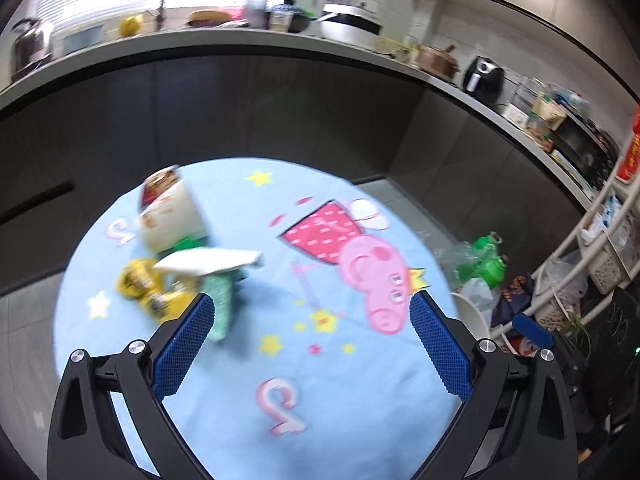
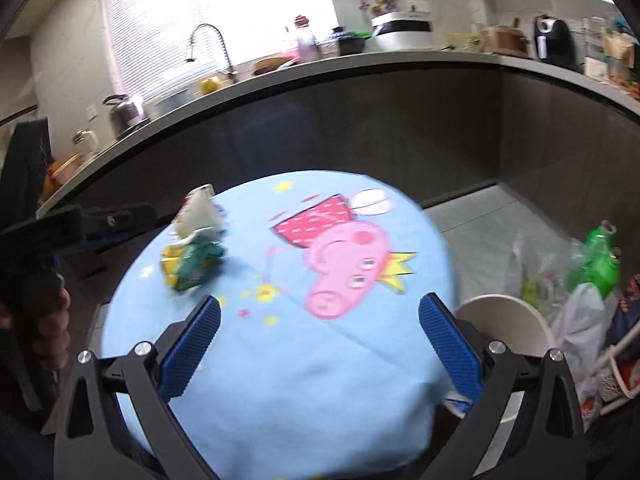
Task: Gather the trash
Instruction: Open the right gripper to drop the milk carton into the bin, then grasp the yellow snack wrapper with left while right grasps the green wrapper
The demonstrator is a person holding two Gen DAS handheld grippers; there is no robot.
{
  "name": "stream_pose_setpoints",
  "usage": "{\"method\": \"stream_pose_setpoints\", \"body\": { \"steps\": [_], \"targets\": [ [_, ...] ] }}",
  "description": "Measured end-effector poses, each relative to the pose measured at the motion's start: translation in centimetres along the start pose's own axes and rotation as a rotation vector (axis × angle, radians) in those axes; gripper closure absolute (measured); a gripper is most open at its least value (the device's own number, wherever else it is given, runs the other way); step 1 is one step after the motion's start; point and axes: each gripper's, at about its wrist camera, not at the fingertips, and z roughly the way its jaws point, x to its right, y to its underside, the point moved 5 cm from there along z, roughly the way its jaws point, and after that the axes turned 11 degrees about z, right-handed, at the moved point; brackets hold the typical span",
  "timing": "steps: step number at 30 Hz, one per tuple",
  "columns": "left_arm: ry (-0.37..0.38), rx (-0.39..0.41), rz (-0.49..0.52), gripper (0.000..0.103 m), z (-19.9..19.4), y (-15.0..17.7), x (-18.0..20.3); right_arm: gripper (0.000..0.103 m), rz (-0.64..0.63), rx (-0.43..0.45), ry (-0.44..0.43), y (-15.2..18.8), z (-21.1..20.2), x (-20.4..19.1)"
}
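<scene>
Left wrist view: the left tongs (image 1: 312, 312) are spread wide w/ nothing between the blue knurled pads. Under them is a round surface (image 1: 360, 408) covered in a light blue cartoon cloth (pink pig print, stars, numbers). The trash pile (image 1: 188, 256) sits on the far left part of it: a white carton-ish container w/ a red printed label, a flat white paper piece lying across the top, something crinkly and yellow, and a green patterned wrapper. It's blurry, so exact items are hard to call. Just beside the surface on the right, a white bin (image 1: 476, 312) shows its rim, w/ a green plastic bottle (image 1: 486, 258) and clear bags behind it.

Right wrist view: the right tongs (image 2: 320, 312) are also at full spread and empty. Same pile, here looking like one crumpled clump of white, yellow and green. The bin is close by the right finger, smooth round rim, pale inside. The person's hand (image 2: 48, 332) grips the other gripper's handle at the left edge.

Progress, as a guess: not much collected as far as these show (bin contents can't be seen). The whole pile is left to pick up, and the crinkly film pieces will prob squash easily.
</scene>
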Motion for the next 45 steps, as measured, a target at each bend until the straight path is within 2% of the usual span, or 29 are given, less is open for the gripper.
{"method": "stream_pose_setpoints", "body": {
  "steps": [9, 14, 16, 22, 24, 25, 26, 28, 33, 38, 42, 43, 45],
  "targets": [
    [-0.105, -0.053, -0.146, 0.009, -1.9, 5.6, -10.4, 0.006, -0.085, -0.124, -0.106, 0.9, 5.3, -10.6],
    [-0.114, -0.062, -0.215, 0.009, -2.6, 7.4, -14.1, 0.041, -0.099, -0.211, -0.111, 0.8, 10.1, -13.4],
    [-0.115, -0.064, -0.231, 0.009, -2.7, 7.9, -14.9, 0.045, -0.105, -0.24, -0.111, 1.1, 11.8, -14.3],
    [-0.079, -0.084, -0.288, 0.011, -1.9, 8.9, -16.6, 0.048, -0.09, -0.304, -0.091, 1.7, 16.5, -15.9],
    [-0.06, -0.092, -0.305, 0.013, -1.3, 8.9, -16.7, 0.06, -0.095, -0.311, -0.076, 1.9, 17.6, -16.0],
    [-0.053, -0.097, -0.308, 0.015, -0.9, 8.8, -16.7, 0.084, -0.088, -0.326, -0.07, 2.0, 18.0, -15.8],
    [-0.048, -0.1, -0.312, 0.017, -0.5, 8.7, -16.7, 0.092, -0.076, -0.336, -0.068, 2.1, 18.2, -15.4],
    [-0.032, -0.102, -0.327, 0.021, 0.3, 8.3, -16.6, 0.097, -0.067, -0.326, -0.071, 2.0, 17.5, -14.7],
    [0.067, -0.121, -0.416, 0.03, 3.7, 6.8, -16.0, 0.098, -0.084, -0.286, -0.057, 1.7, 15.0, -13.1],
    [0.111, -0.167, -0.462, 0.037, 7.1, 6.0, -14.4, 0.098, -0.094, -0.268, -0.067, 1.8, 12.9, -12.6],
    [0.089, -0.19, -0.449, 0.038, 8.5, 6.0, -13.2, 0.097, -0.1, -0.279, -0.068, 2.5, 12.4, -12.5],
    [0.083, -0.198, -0.441, 0.041, 8.7, 6.1, -13.0, 0.097, -0.092, -0.284, -0.071, 2.7, 12.4, -12.3],
    [0.068, -0.217, -0.422, 0.053, 9.2, 6.2, -12.6, 0.097, -0.078, -0.29, -0.075, 3.0, 12.3, -12.1]
  ]
}}
